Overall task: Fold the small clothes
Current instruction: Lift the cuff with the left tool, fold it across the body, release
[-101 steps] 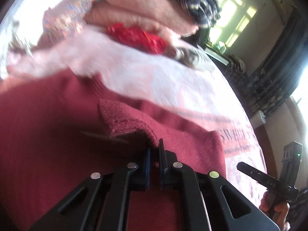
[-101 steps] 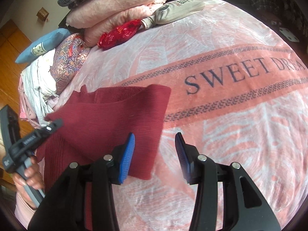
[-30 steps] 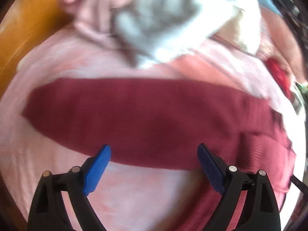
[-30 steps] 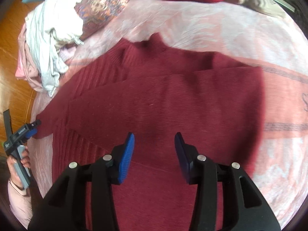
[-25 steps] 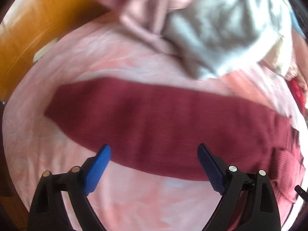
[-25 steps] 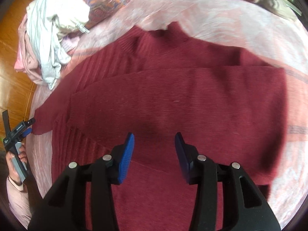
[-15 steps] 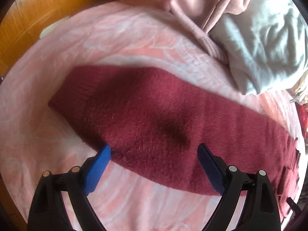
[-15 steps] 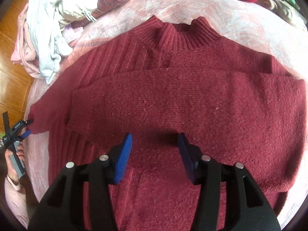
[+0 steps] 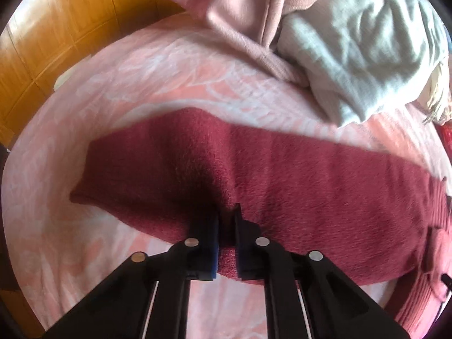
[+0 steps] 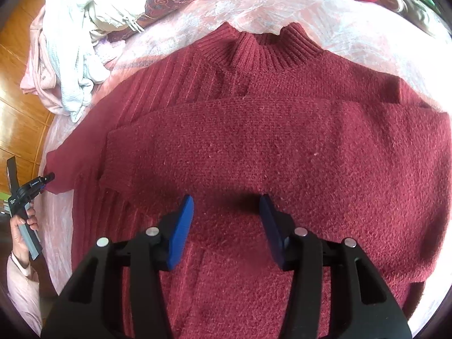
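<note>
Pink bedspread [image 9: 175, 65] carries the job: left gripper [image 9: 226, 223] fingers are clamped on the maroon sweater's [image 10: 282, 155] outstretched sleeve; right gripper [image 10: 226, 226] fingers are apart over the body, one sleeve already folded across; second sleeve and body folds remain

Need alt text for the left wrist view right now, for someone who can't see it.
The left claw is shut on the near edge of a dark red sweater sleeve lying across a pink patterned blanket. Behind it lie crumpled pink and pale grey garments.
</note>
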Tool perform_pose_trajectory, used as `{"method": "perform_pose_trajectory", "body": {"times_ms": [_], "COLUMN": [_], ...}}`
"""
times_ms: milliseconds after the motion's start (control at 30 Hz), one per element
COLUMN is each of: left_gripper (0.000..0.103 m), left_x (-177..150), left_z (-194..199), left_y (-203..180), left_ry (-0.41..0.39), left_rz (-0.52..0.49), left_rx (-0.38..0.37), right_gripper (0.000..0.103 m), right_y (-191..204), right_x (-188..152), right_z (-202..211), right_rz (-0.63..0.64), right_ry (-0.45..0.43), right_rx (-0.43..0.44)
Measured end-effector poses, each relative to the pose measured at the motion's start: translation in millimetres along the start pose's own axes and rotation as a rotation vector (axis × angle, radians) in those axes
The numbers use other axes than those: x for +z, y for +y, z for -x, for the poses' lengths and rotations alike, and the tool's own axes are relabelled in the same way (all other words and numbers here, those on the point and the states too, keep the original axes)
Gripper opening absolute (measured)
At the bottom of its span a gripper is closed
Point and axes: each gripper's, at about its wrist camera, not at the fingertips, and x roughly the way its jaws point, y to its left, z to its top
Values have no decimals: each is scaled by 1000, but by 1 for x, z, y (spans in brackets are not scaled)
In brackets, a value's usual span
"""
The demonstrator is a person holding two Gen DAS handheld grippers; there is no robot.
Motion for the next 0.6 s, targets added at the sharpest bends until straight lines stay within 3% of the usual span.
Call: {"method": "perform_pose_trajectory", "body": {"times_ms": [267,400,600], "left_gripper": [8,8,8], "left_x": [-7,-16,-43], "left_z": [68,90,100], "left_y": [-62,-107,-176], "left_ry": [-126,-131,-95], "left_rz": [-86,-154,-253], "left_rx": [-225,-350,-445], "right_gripper": [49,49,49], "right_y": [-18,-25,-41], "right_x": [-3,-5,-10], "right_z": [13,20,31], "right_rz": [-51,-55,-57], "right_ry": [-19,-28,-36], "right_rx": [26,25,23]}}
